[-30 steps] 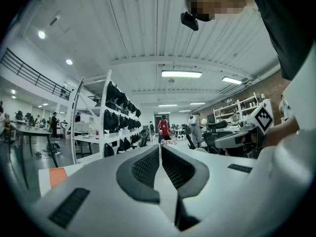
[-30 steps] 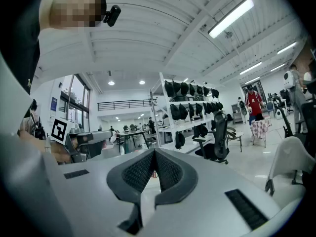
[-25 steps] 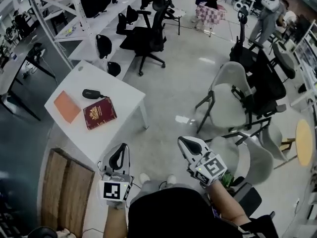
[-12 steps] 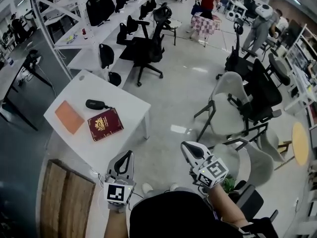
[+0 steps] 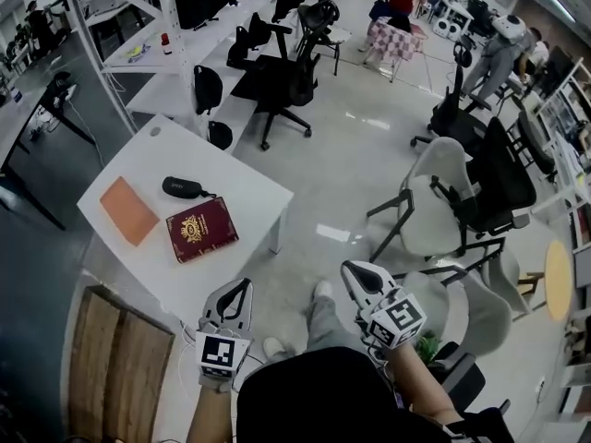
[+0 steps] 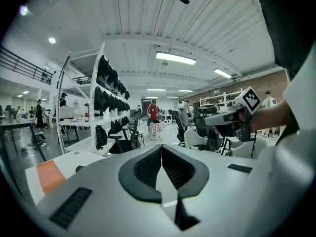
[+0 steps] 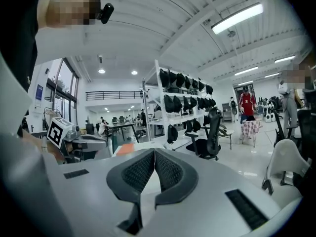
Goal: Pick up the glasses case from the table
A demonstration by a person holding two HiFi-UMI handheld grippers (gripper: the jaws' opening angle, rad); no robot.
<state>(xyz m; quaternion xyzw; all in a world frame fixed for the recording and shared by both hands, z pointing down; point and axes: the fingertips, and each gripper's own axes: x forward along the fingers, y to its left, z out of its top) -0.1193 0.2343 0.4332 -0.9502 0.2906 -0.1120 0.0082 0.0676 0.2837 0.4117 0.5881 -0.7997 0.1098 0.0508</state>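
Judging from the head view, the task is at its approach step. Nothing is grasped, and the person stands off from the white table (image 5: 242, 181) that fills the left centre of the frame. A wooden panel (image 5: 115, 358) shows at lower left, just below the table's near edge. A grey chair (image 5: 434, 192) at right and a black chair (image 5: 282, 77) at top centre stand on the open floor, well apart from the table.

On the tabletop lie a red book (image 5: 201, 230) and an orange pad (image 5: 128, 210) to its left. The dark glasses case (image 5: 183, 187) lies just above the book in the frame, toward the table's far side.

The left gripper (image 5: 236, 289) and right gripper (image 5: 356, 273) hang at the bottom of the frame. Each has its jaws pressed together on nothing, as their own views show.

The next move likely calls for closing in on the table, spreading one pair of jaws and reaching over the red book. The book lies between the person and the case, and the left gripper looks the nearer of the two.
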